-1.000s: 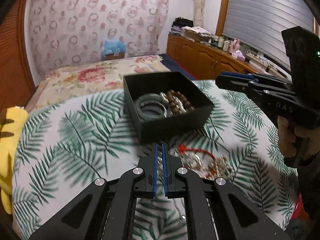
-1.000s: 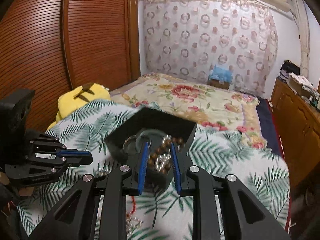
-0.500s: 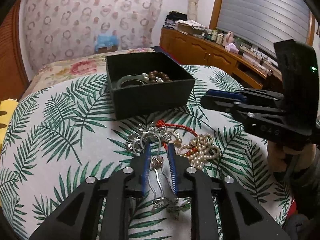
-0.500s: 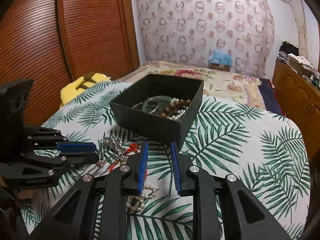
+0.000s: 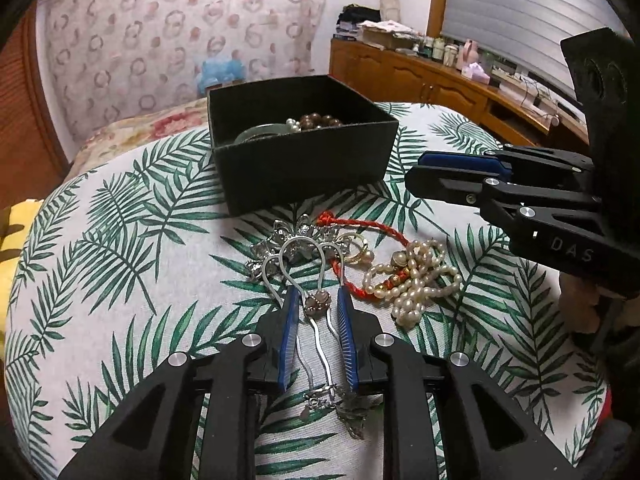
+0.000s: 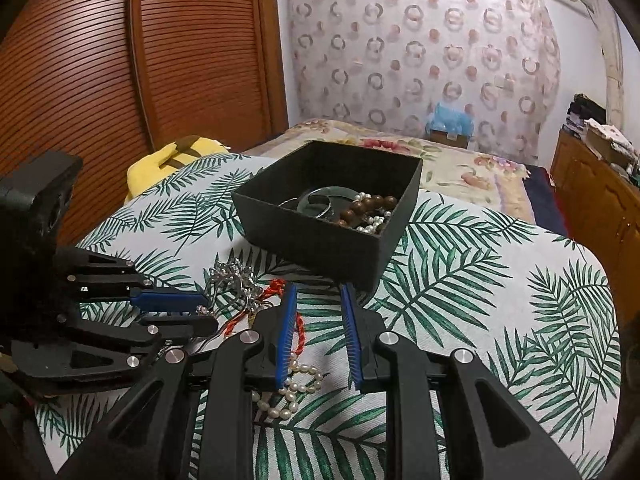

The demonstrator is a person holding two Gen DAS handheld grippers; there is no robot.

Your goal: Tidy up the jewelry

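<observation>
A black box (image 5: 304, 160) (image 6: 320, 232) on the leaf-print cloth holds a green bangle (image 6: 324, 200), brown beads (image 6: 368, 208) and pearls. In front of it lies a jewelry pile: silver hairpins (image 5: 316, 292), a silver flower piece (image 5: 304, 236), a red cord bracelet (image 5: 372, 232) and a pearl strand (image 5: 416, 280). My left gripper (image 5: 318, 300) is open, its jaws either side of the hairpins. My right gripper (image 6: 318, 300) is open and empty above the cord (image 6: 298, 332) and pearls (image 6: 296, 388); it shows at right in the left wrist view (image 5: 460, 172).
A yellow plush toy (image 6: 172, 160) lies at the cloth's left edge. A floral bedspread (image 6: 440, 160) stretches behind the box. A wooden cabinet (image 5: 432, 80) with clutter stands at right, a slatted wooden door (image 6: 120, 60) at left.
Both grippers dropped from above the box to the jewelry pile in front of it. My left gripper opened from shut and now straddles the hairpins.
</observation>
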